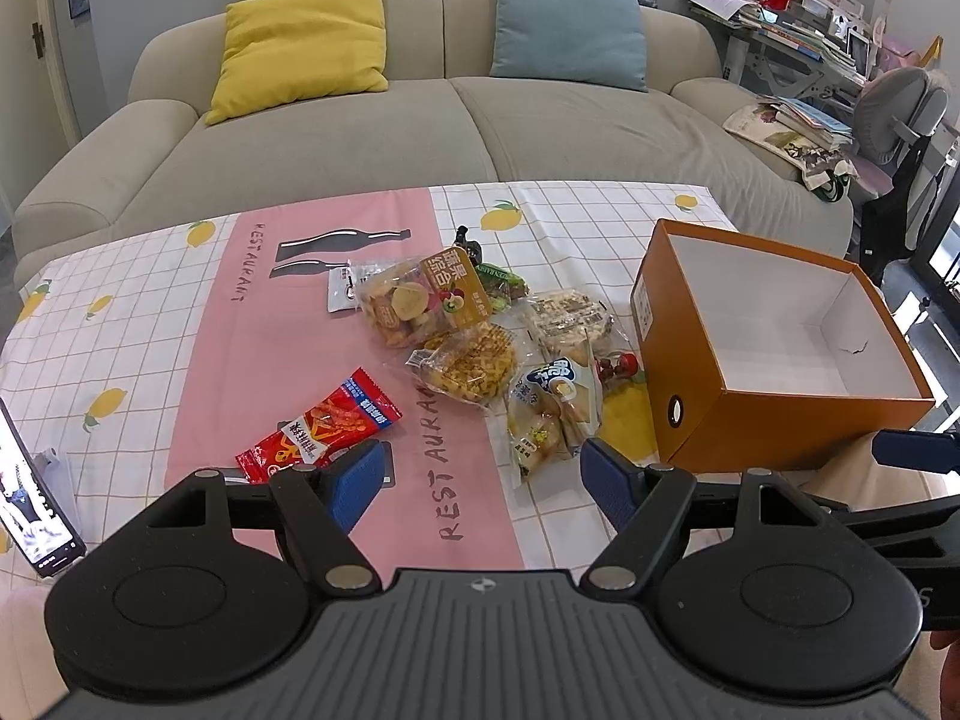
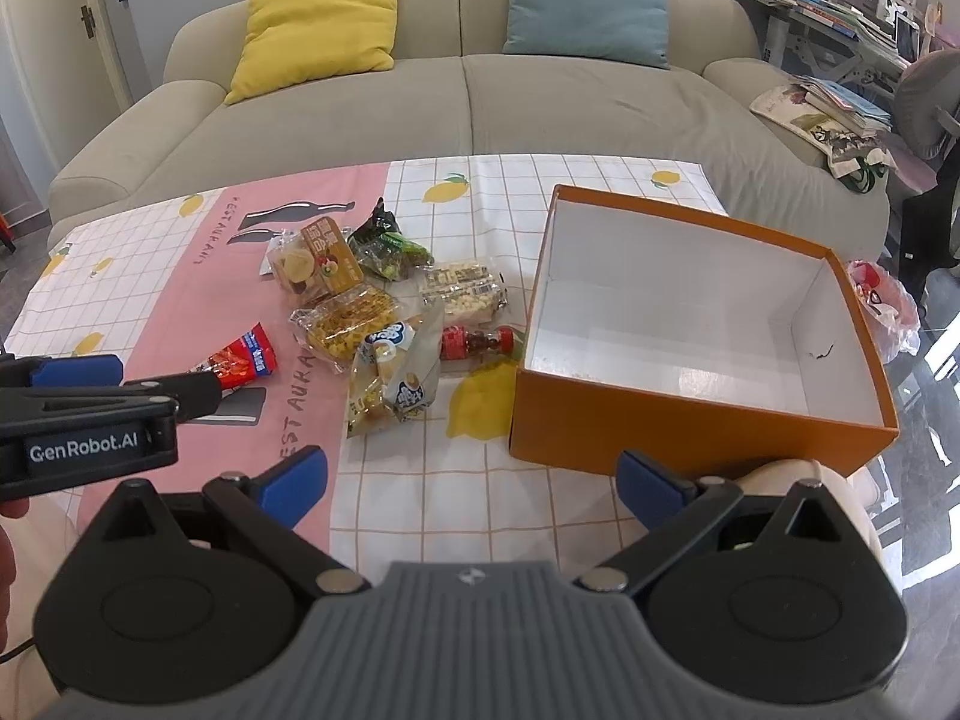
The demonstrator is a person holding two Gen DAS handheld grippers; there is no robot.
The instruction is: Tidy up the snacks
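A: In the left wrist view, we see our left gripper [image 1: 483,480] hovering low over the tablecloth [image 1: 120,324], jaws spread wide with nothing between them. The red snack packet [image 1: 321,432] lies just ahead of the left blue pad.

B: And the pile of snacks sits near the middle of the cloth: a fruit-crisp bag [image 1: 420,294], a clear pack with a yellow cake [image 1: 471,369], a bag of small pastries [image 1: 555,414] and a pale cracker pack [image 1: 570,315]. The open orange box [image 1: 762,360] stands to their right, white inside and holding nothing we can see. A phone [image 1: 36,510] lies at the left edge.

A: From the right wrist view, our right gripper [image 2: 474,486] is also parted wide and empty, held above the cloth near the box's [image 2: 690,420] front wall.

B: Here we also make out a small red-capped bottle [image 2: 477,342] lying just beside the box, and a dark green packet [image 2: 387,249] at the far side of the pile. The left gripper [image 2: 78,372] enters from the left, near the red packet [image 2: 243,360]. The sofa [image 2: 480,108] stands behind the table.
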